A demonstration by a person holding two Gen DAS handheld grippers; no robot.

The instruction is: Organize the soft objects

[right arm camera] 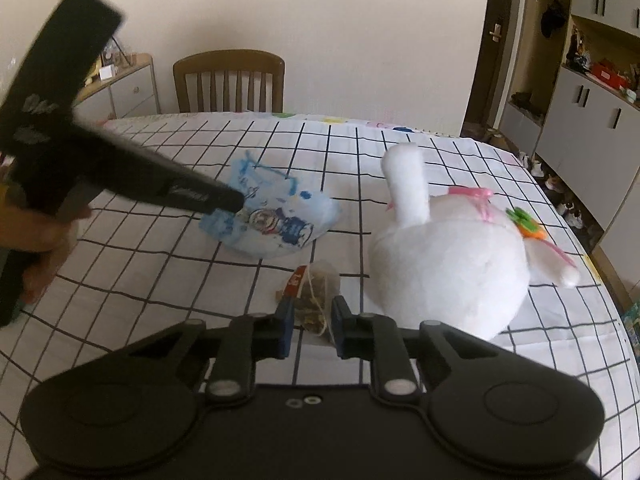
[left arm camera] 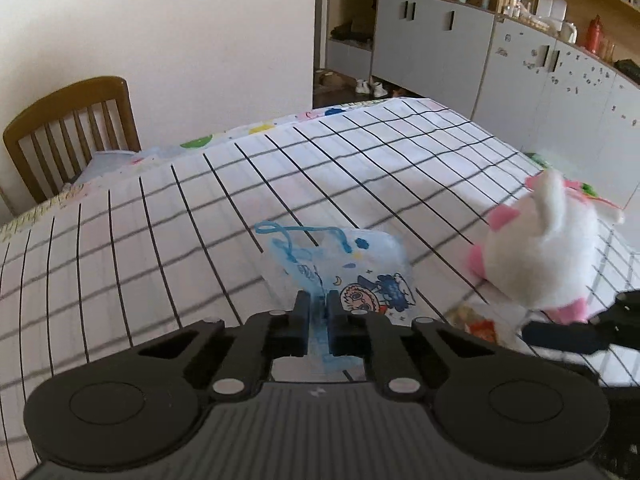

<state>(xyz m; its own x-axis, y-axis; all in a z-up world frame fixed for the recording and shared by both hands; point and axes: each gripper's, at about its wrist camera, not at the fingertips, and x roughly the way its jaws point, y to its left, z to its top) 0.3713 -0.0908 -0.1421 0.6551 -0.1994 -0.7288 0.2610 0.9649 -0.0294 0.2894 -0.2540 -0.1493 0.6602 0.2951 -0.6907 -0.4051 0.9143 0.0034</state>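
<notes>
A small blue-and-white cartoon drawstring pouch (left arm camera: pixel 352 268) lies on the checked tablecloth (left arm camera: pixel 160 240). My left gripper (left arm camera: pixel 319 304) is shut on the pouch's near edge; it also shows in the right wrist view (right arm camera: pixel 230 204), touching the pouch (right arm camera: pixel 280 220). A white plush rabbit (right arm camera: pixel 448 256) with pink ribbon lies to the right, also in the left wrist view (left arm camera: pixel 544 248). A mesh tea bag (right arm camera: pixel 316 296) with a red tag sits between the fingers of my right gripper (right arm camera: pixel 312 312), whose jaws stand close around it without clearly clamping it.
A wooden chair (right arm camera: pixel 230 80) stands at the table's far side. Grey cabinets and shelves (left arm camera: pixel 520 48) line the right wall. A low drawer unit (right arm camera: pixel 124 88) stands at the back left. The table edge (right arm camera: pixel 592 264) curves close on the right.
</notes>
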